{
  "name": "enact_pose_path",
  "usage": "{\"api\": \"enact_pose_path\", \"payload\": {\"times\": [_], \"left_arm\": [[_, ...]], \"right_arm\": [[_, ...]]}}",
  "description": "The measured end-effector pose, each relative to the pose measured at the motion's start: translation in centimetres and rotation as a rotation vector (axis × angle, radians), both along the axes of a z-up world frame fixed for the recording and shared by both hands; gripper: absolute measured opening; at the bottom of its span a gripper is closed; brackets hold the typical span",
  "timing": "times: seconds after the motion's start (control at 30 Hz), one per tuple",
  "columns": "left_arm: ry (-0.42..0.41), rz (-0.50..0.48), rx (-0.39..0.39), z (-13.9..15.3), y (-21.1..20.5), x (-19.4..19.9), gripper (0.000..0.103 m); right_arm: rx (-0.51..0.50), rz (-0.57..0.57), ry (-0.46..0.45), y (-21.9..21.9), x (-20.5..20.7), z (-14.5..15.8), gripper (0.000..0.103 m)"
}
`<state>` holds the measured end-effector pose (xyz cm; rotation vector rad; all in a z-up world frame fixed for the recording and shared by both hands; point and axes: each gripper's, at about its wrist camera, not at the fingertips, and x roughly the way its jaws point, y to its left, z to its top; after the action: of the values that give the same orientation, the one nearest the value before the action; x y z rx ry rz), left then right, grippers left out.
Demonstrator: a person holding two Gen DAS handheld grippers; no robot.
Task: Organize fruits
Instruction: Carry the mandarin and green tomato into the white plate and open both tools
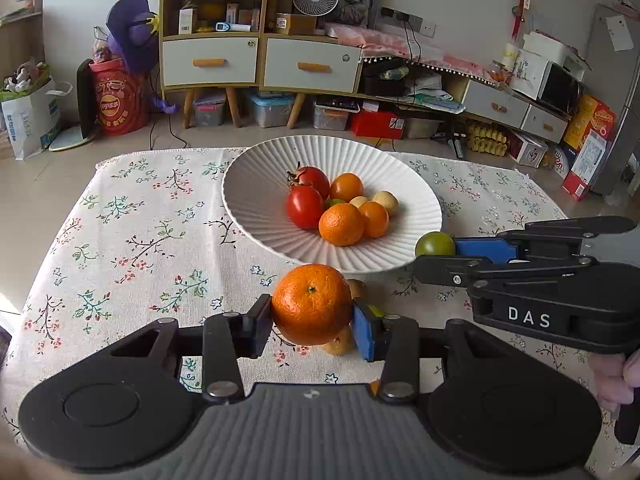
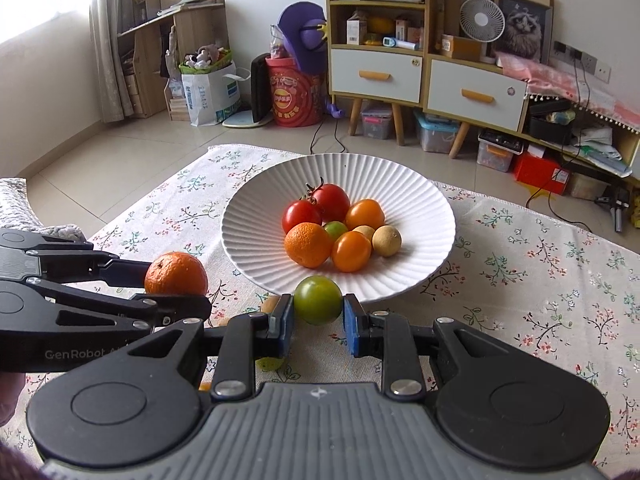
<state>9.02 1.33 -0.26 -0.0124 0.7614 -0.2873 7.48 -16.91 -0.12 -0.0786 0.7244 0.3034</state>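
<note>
My left gripper (image 1: 312,318) is shut on a mandarin orange (image 1: 312,304), held above the cloth just in front of the white ribbed plate (image 1: 256,208). It also shows in the right wrist view (image 2: 176,274). My right gripper (image 2: 318,320) is shut on a green tomato (image 2: 318,300) at the plate's near rim; the tomato also shows in the left wrist view (image 1: 435,244). The plate (image 2: 420,208) holds two red tomatoes (image 2: 316,208), several oranges and small yellow fruits.
Small brownish fruits (image 1: 340,344) lie on the floral tablecloth (image 1: 132,240) under my left gripper, and a yellow-green fruit (image 2: 270,362) lies under my right gripper. Beyond the table are the floor, shelf cabinets (image 1: 260,60) and storage boxes.
</note>
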Motion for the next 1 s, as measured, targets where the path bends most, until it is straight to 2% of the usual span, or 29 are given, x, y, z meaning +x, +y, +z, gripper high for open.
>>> {"api": "enact_pose_path", "payload": {"times": [0.27,0.67,0.77,1.0], "left_arm": [[-0.013,0.022,-0.026,0.5,-1.0,1.4,0.039],[-0.004,0.1,0.012,-0.4,-2.3,4.5,0.039],[-0.016,0.103,0.042,-0.4,-2.6,5.1,0.039],[-0.041,0.099,0.056,-0.6,-2.6,5.7,0.039]], "right_arm": [[0.04,-0.071,-0.019,-1.0,1.7,0.6,0.024],[0.077,-0.198,0.002,-2.2,4.7,-0.3,0.024],[0.088,-0.208,0.022,-2.5,5.0,-0.7,0.024],[0.07,-0.202,0.049,-2.4,5.0,-1.4,0.024]]}}
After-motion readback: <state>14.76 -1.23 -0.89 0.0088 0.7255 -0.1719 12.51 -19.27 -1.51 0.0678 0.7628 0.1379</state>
